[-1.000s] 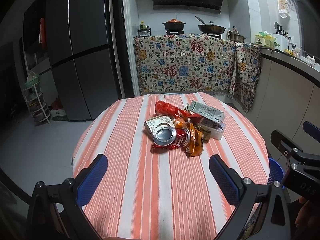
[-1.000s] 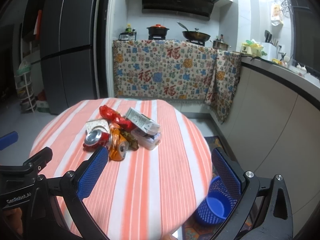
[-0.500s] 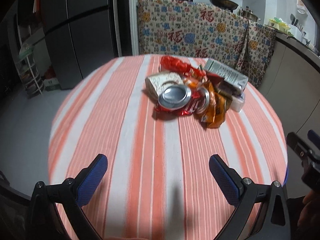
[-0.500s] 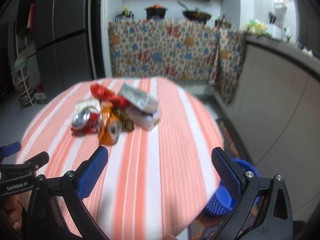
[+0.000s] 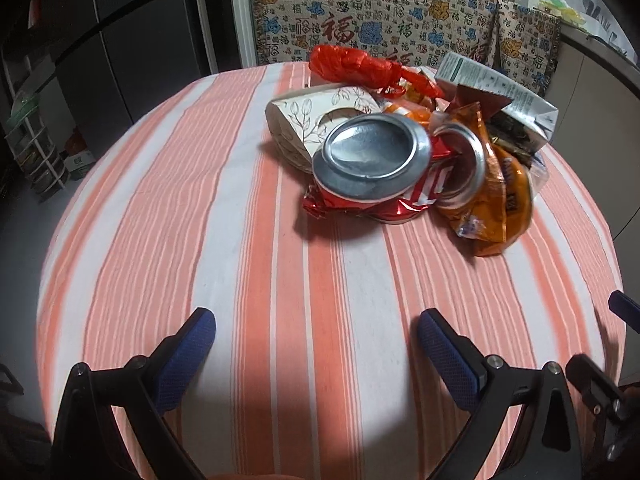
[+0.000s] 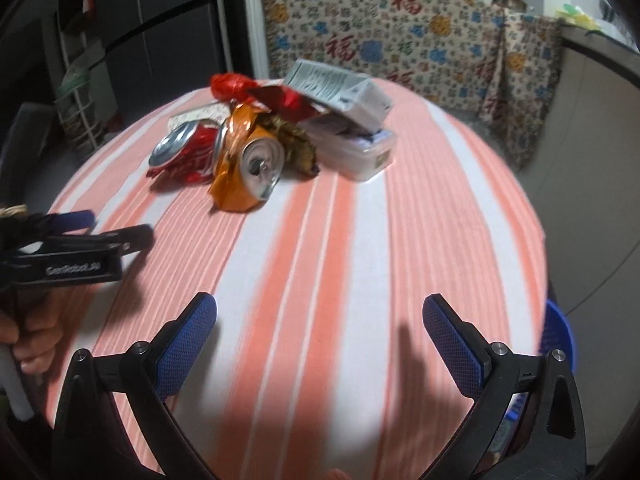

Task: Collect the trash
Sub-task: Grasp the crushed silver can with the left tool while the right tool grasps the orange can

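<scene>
Nothing is picked up yet: the trash pile (image 5: 412,140) sits at one o'clock, and the left gripper (image 5: 316,344) and right gripper (image 6: 320,336) are wide open and empty.

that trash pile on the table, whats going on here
A person holds a gripper in each hand over the striped table. The left gripper and right gripper are both open and empty, short of the trash pile of crushed cans, wrappers and cartons. Nothing is picked up yet. A blue bin sits beside the table.
</scene>
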Action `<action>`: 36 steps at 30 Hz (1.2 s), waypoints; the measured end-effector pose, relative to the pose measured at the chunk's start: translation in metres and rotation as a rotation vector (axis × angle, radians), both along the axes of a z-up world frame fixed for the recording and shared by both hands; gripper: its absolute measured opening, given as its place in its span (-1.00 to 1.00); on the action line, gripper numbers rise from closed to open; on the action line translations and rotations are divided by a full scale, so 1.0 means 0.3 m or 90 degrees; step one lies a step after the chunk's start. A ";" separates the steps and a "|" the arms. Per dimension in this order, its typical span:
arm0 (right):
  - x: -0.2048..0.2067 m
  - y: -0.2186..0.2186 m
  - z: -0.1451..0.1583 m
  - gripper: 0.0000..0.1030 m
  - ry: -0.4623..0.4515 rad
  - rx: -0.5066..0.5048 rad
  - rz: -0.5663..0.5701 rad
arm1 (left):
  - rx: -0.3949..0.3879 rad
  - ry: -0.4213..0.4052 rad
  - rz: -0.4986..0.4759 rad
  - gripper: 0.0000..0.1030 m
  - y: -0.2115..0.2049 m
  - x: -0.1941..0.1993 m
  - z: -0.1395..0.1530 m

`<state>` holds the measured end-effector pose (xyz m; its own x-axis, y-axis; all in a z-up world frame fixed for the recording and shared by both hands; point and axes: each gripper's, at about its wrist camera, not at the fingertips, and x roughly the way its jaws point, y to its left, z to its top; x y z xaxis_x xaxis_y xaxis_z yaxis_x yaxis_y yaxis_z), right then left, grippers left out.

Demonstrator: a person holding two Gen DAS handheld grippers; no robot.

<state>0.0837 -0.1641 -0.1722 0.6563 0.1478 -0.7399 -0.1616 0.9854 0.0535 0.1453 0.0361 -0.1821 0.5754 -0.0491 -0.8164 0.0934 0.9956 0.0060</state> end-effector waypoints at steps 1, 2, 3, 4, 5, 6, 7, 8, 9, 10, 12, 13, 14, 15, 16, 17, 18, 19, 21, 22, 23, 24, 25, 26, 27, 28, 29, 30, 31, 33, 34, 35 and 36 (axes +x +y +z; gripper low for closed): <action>0.010 0.006 -0.009 0.99 0.007 -0.001 0.004 | -0.002 -0.002 0.002 1.00 0.007 0.007 0.001; 0.023 0.015 -0.021 0.99 0.020 -0.005 0.006 | -0.001 -0.002 0.001 1.00 0.012 0.015 0.004; 0.033 0.019 -0.033 0.99 0.032 -0.005 0.008 | 0.000 -0.001 0.000 1.00 0.016 0.021 0.005; 0.048 0.019 -0.048 0.99 0.043 -0.003 0.009 | 0.001 -0.002 -0.001 1.00 0.018 0.022 0.005; 0.051 0.017 -0.055 0.99 0.044 -0.003 0.008 | 0.002 -0.002 -0.004 1.00 0.019 0.026 0.009; 0.054 0.019 -0.057 0.99 0.033 -0.012 0.008 | 0.002 -0.002 -0.007 1.00 0.023 0.024 0.010; 0.051 0.017 -0.055 0.99 0.035 -0.012 0.009 | 0.003 -0.002 -0.008 1.00 0.025 0.025 0.010; 0.053 0.015 -0.052 0.99 0.034 -0.009 0.009 | 0.003 -0.002 -0.008 1.00 0.025 0.022 0.010; 0.058 0.013 -0.051 0.99 0.036 -0.009 0.007 | 0.001 -0.003 -0.009 1.00 0.028 0.020 0.010; 0.066 0.013 -0.048 0.99 0.038 -0.009 0.006 | 0.001 -0.002 -0.012 1.00 0.030 0.020 0.009; 0.089 0.017 -0.037 0.99 0.040 0.002 0.017 | 0.004 -0.001 -0.022 1.00 0.032 0.027 0.009; 0.104 0.023 -0.025 0.96 0.038 0.022 0.031 | 0.002 0.000 -0.027 1.00 0.035 0.024 0.009; 0.124 0.027 -0.012 0.89 0.035 0.039 0.044 | -0.001 0.001 -0.033 1.00 0.040 0.025 0.010; 0.143 0.037 0.001 0.86 0.032 0.059 0.058 | -0.001 0.001 -0.038 1.00 0.043 0.023 0.010; 0.161 0.049 0.011 0.83 0.030 0.073 0.070 | -0.001 0.001 -0.042 1.00 0.039 0.023 0.010; 0.183 0.060 0.019 0.82 0.030 0.088 0.080 | -0.002 0.000 -0.044 1.00 0.040 0.019 0.010; 0.210 0.073 0.027 0.80 0.031 0.104 0.088 | -0.001 -0.001 -0.044 1.00 0.039 0.018 0.010; 0.227 0.083 0.030 0.75 0.033 0.114 0.092 | -0.001 -0.001 -0.045 1.00 0.039 0.019 0.010; 0.275 0.109 0.033 0.72 0.035 0.134 0.099 | -0.001 -0.001 -0.045 1.00 0.037 0.021 0.010; 0.289 0.120 0.033 0.70 0.036 0.137 0.100 | -0.001 -0.001 -0.045 1.00 0.037 0.021 0.009; 0.309 0.132 0.028 0.67 0.038 0.139 0.100 | -0.001 -0.001 -0.045 1.00 0.036 0.021 0.009; 0.324 0.136 0.021 0.56 0.042 0.138 0.098 | -0.001 -0.001 -0.045 1.00 0.036 0.023 0.009; 0.335 0.143 0.017 0.37 0.046 0.134 0.096 | -0.002 -0.001 -0.045 1.00 0.036 0.024 0.009; 0.340 0.145 0.015 0.07 0.046 0.127 0.092 | -0.002 -0.001 -0.045 1.00 0.037 0.024 0.009; 0.339 0.141 0.017 0.04 0.046 0.128 0.095 | -0.002 -0.001 -0.045 1.00 0.037 0.023 0.009; 0.332 0.131 0.019 0.04 0.044 0.130 0.097 | -0.002 -0.001 -0.045 1.00 0.035 0.023 0.009; 0.313 0.118 0.021 0.03 0.040 0.127 0.098 | -0.002 -0.001 -0.045 1.00 0.035 0.023 0.009; 0.289 0.104 0.028 0.02 0.035 0.120 0.101 | -0.003 -0.001 -0.045 1.00 0.035 0.024 0.009; 0.272 0.090 0.031 0.02 0.035 0.116 0.104 | -0.004 -0.001 -0.045 1.00 0.035 0.023 0.009; 0.222 0.051 0.037 0.02 0.038 0.104 0.111 | -0.004 0.000 -0.052 1.00 0.033 0.022 0.009; 0.202 0.025 0.043 0.02 0.040 0.097 0.114 | -0.005 0.001 -0.061 1.00 0.033 0.026 0.011; 0.172 0.005 0.046 0.02 0.040 0.090 0.117 | -0.010 0.002 -0.080 1.00 0.032 0.031 0.013; 0.140 -0.018 0.049 0.02 0.039 0.085 0.116 | -0.015 0.003 -0.099 1.00 0.032 0.043 0.015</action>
